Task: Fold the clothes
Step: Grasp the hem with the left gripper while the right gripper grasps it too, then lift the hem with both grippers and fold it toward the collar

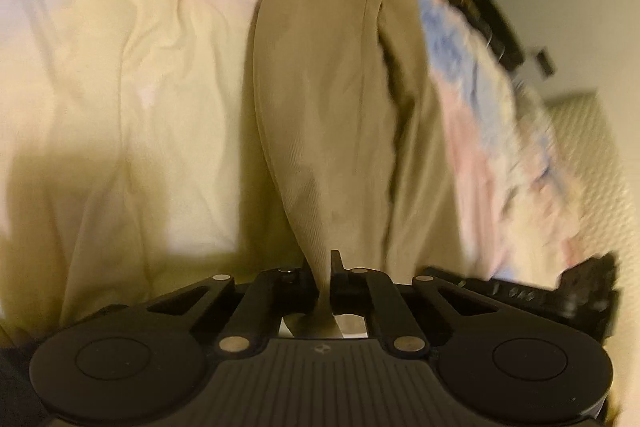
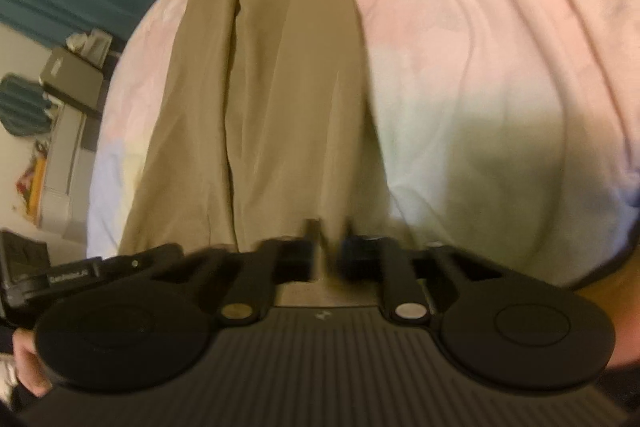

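Over the bedsheet, both claws pinching khaki trousers.

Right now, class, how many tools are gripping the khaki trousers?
2: the left tool pinches one near edge of the khaki trousers; the right tool, blurred, seems clamped on another.

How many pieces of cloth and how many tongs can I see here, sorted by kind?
Tan trousers: 1
Pastel bedsheet under them: 1
Fluffy pastel blanket at the side: 1
Tongs: 2, the left tongs and the right tongs, each pinching an end of the trousers
Total: 5
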Tool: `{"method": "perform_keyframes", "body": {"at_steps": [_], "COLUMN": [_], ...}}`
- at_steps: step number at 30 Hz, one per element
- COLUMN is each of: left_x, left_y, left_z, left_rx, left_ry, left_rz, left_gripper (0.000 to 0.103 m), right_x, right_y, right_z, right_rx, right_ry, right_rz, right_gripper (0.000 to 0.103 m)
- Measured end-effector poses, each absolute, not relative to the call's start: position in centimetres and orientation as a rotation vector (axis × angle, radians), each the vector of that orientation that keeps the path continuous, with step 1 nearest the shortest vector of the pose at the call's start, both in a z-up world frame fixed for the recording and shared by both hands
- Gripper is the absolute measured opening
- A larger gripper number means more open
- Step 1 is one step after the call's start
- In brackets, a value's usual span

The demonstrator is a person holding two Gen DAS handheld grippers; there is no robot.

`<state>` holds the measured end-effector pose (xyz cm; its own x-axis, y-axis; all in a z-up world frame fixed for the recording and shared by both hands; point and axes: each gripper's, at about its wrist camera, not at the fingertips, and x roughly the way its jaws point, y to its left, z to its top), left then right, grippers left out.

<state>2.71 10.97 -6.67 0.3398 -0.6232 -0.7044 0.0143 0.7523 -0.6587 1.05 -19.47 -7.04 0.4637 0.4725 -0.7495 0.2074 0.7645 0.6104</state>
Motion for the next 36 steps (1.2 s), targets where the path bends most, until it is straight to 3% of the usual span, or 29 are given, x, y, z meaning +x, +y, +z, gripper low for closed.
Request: {"method": "perform_keyframes", "body": {"at_steps": [5,13,24,30,36], "left_x": [2.2,-1.1,-11.4,-5.2,5.1], "left_y": [13.9,16.0,16.5,15.9,13.2], "left_z": [-4.2,2.8,-0.4,1.4,2.8], "left_rx": [-0.836,-0.901,-1.082,-0.966,-0.795], "left_ry": [1.05,0.849,0.932,0.868,0.769], "left_rz": [-0.51,-0.567,-0.554,-0.517,-0.447], "left_gripper": [0.004,0.003,0.003,0.004,0.004], "right_x": [0.5,-2.1,-10.1,-5.9,5.8], "right_y": [-22.1,-24.6,-24.7,-25.6,-26.0], "right_z": [-2.9,5.6,2.4,2.7,2.1], "right_rx": [0.81,0.786,0.893,0.919,0.865], "right_ry": [0.955,0.734,0.767,0.748,0.736], "right_rz": [0.23,0.331,0.304,0.266,0.165], "right_gripper": [0.006,0.005,0.005,0.005,0.005]}}
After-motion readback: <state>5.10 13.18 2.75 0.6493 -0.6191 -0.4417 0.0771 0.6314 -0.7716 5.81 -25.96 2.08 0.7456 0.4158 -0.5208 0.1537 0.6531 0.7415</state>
